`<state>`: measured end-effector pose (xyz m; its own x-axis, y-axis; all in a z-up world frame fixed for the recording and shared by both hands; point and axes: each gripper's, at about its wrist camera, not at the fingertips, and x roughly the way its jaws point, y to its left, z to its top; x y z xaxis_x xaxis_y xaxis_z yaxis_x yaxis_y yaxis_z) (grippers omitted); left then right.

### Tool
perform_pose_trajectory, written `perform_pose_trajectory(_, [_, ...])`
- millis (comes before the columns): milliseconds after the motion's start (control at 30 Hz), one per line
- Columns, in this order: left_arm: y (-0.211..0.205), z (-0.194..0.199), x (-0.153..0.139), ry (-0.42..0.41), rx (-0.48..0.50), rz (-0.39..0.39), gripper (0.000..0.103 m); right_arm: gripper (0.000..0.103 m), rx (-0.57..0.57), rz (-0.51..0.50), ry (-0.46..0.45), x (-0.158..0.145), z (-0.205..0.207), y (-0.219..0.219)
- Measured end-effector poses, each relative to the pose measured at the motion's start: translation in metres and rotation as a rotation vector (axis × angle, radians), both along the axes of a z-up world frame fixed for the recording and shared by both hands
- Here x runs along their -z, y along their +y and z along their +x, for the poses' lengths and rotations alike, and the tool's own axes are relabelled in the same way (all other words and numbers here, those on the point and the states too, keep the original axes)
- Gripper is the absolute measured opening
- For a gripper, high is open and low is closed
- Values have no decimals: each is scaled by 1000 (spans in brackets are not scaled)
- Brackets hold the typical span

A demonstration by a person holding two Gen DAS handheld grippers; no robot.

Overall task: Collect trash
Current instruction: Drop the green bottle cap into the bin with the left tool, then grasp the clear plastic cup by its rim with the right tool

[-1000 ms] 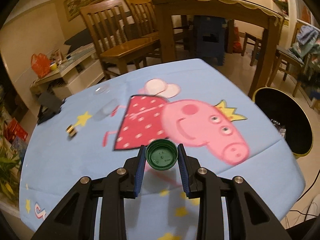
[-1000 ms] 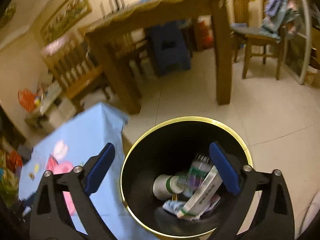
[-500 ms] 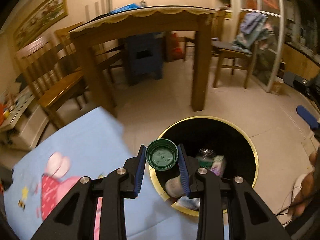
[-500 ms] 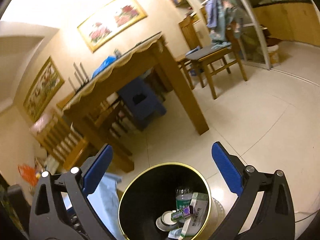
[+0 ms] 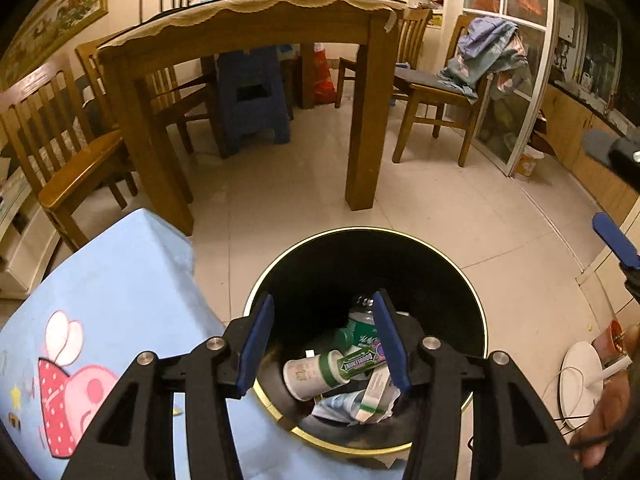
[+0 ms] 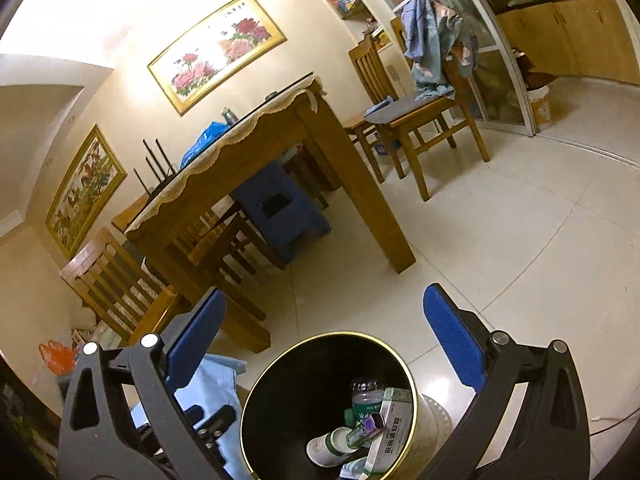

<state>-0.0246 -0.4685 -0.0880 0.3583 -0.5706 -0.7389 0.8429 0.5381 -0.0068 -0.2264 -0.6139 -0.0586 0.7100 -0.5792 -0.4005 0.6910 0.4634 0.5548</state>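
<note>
A black trash bin with a gold rim (image 5: 476, 304) stands on the floor beside the blue cartoon tablecloth (image 5: 120, 280). It holds a paper cup (image 5: 304, 374), a gum pack (image 5: 360, 358), a green bottle and boxes. A green cap (image 5: 343, 336) lies among them. My left gripper (image 5: 324, 340) is open and empty right above the bin. My right gripper (image 6: 320, 344) is open and empty, higher up and back from the bin (image 6: 256, 400).
A wooden dining table (image 5: 248, 28) with chairs and a blue stool (image 5: 252, 96) stands beyond the bin. A chair with clothes (image 5: 480, 60) is at the right. A white round base with a cable (image 5: 580, 384) lies on the tiled floor at the right.
My left gripper carried the green cap from over the tablecloth to above the bin, then opened; the cap is no longer between its fingers. My right gripper rose and tilted up.
</note>
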Motion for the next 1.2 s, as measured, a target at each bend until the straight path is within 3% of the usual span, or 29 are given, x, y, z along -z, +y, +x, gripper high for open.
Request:
perform_pose_trajectory(100, [28,0,-8,-4,-21,-15,59,97,-31,-20,37,-3,17,8])
perform_pose_trajectory(167, [61,-1,-13,-35,-50,-25,78,97,-67,-49,77,-7,32,18])
perform_pose_trajectory(200, [75,-2,-15,-51,-62,-25,80,97,-92,-62,95,-7,42,24])
perform_pose_trajectory(300, [131,-2,-16,-101,-109,-10,88,97,-210,-112,155,-8,72,46])
perform_pose_trajectory(333, [158,1,-15,-120,-144,-3,96,97,-259,-133,174,-9,84,55])
perform_pose_trajectory(500, [269,28,5,-140,-338,66,97,97,-519,-313,345,-2,148,130])
perform_pose_trajectory(567, [305,41,11,-123,-408,81,97,97,-607,-389,451,9,177,169])
perform_pose_trajectory(700, [389,75,13,-112,-584,89,97,97,-801,-464,572,37,218,240])
perform_pose_trajectory(800, [440,91,11,-114,-699,53,97,97,-963,-452,597,55,236,297])
perform_pose_trajectory(900, [476,108,5,-37,-789,-9,96,97,-1067,-427,572,59,252,344])
perform_pose_trajectory(1000, [496,114,-3,2,-811,-70,96,97,-1131,-463,554,44,284,387])
perform_pose_trajectory(1200, [494,114,-4,37,-762,-72,96,97,-1164,-460,554,21,385,422])
